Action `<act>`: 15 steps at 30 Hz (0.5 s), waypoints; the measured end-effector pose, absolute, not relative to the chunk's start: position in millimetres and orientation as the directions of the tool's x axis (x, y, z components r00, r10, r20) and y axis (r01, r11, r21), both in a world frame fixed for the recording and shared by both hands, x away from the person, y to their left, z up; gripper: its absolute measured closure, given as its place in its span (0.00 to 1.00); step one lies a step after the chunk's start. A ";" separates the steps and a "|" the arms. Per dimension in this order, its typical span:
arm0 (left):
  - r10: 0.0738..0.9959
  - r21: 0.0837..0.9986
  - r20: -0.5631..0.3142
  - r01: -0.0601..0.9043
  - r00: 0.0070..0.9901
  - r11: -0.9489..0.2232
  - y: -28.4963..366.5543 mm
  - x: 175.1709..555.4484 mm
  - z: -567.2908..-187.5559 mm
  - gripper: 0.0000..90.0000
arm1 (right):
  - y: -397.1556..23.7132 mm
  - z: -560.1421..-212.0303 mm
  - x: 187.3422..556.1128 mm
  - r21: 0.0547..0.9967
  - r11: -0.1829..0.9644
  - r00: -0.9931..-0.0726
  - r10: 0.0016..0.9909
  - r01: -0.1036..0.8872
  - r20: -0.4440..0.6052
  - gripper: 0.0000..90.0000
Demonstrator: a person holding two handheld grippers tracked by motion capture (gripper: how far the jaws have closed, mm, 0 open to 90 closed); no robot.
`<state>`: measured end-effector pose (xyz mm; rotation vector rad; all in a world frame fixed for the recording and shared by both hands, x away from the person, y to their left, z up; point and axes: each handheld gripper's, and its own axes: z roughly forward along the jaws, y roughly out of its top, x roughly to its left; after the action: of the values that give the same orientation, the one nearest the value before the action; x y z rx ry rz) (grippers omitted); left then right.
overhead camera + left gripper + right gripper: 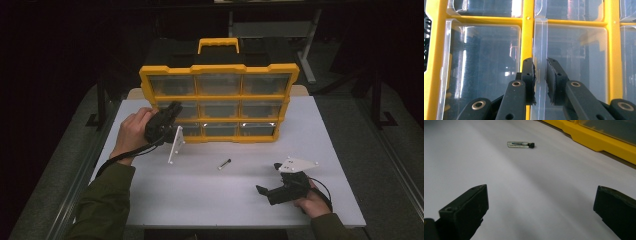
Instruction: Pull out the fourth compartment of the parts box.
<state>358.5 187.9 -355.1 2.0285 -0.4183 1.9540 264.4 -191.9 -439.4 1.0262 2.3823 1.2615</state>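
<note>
Yellow organizer case [219, 70] stands upright on the white tabletop [200, 195], carry handle on top, clear-fronted drawers in a three-by-three grid facing the person.

Left hand-held gripper [172, 111] is up against the case front, at the left end of the middle row. In the left gripper view the left hand-held gripper [540, 80] has its jaws nearly together, pinching the raised clear plastic edge [540, 45] of the middle drawer [574, 62], just right of the yellow divider [527, 42]. Pads press that thin lip from both sides. Neighbouring clear drawer [481, 62] sits left of the divider, untouched. White three-cornered plate of this gripper hangs down toward the tabletop in the high view.

Right hand-held gripper [267, 191] rests low near the front right of the tabletop, held in the person's right hand [311, 202], well apart from the case. In the right gripper view the right hand-held gripper [541, 207] has its jaws spread wide, nothing between them, bare tabletop under them.

Small glass vial [224, 163] with a black cap lies on its side on the tabletop between the case and the right gripper, touching neither. Same vial [520, 144] lies ahead of the right jaws, black cap toward the yellow case base [599, 142].
</note>
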 end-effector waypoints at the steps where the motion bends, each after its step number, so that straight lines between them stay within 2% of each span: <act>1: -0.008 0.007 0.999 -0.403 0.035 -0.915 187.9 358.4 -355.1 0.87 | -191.9 -439.3 264.4 0.801 0.374 -0.718 0.689 0.468 0.097 0.00; 15: -0.011 0.007 0.999 -0.393 0.043 -0.919 186.8 356.1 -354.3 0.88 | -192.3 -439.4 264.6 0.802 0.372 -0.719 0.688 0.468 0.100 0.00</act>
<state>356.1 186.8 -354.3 2.0441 -0.4119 1.9544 264.6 -192.3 -439.4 1.0281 2.3827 1.2669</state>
